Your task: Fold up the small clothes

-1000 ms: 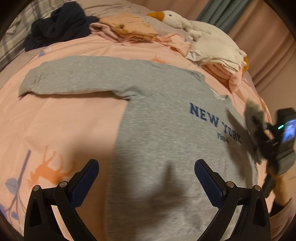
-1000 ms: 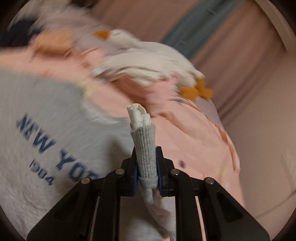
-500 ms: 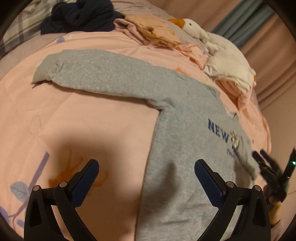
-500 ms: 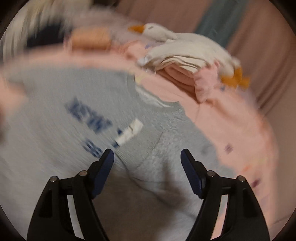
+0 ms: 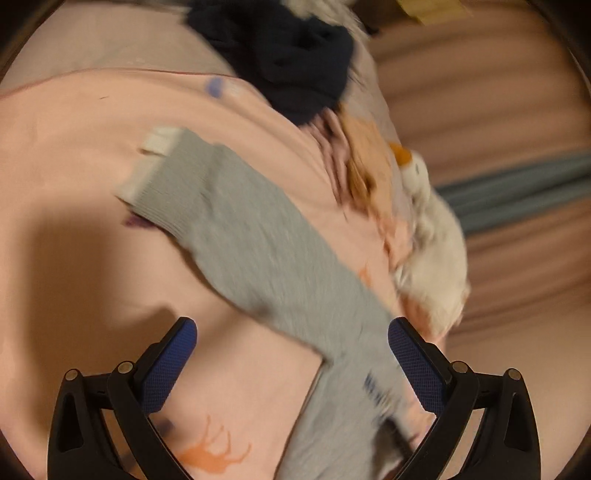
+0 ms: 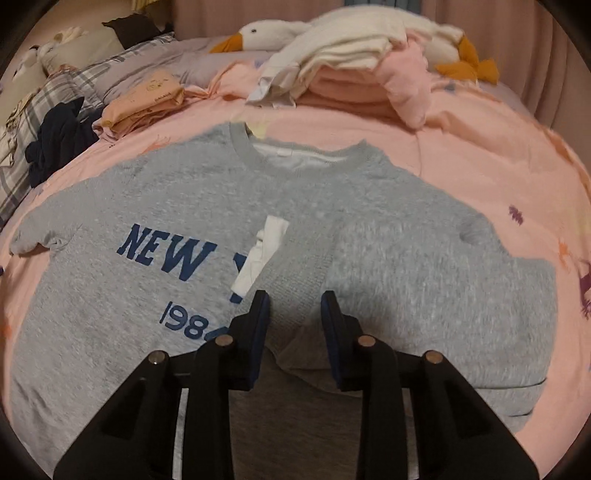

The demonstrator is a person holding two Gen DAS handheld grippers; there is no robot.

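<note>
The left wrist view looks forward and downward between the left tongs (image 5: 291,369), close above the bed (image 5: 74,155); it faces along the outstretched sleeve (image 5: 229,221) of the grey sweatshirt (image 5: 332,424) toward the dark garment (image 5: 295,66) at the far edge, and it is blurred; the right wrist view looks forward and down between the right tongs (image 6: 293,314), close over the sweatshirt's (image 6: 406,258) chest, facing the goose toy (image 6: 266,33) and the folded piles (image 6: 351,74) at the far edge; both views share the sweatshirt, the goose toy (image 5: 432,236), the dark garment (image 6: 59,140) and the pink bedding (image 6: 480,155).
</note>
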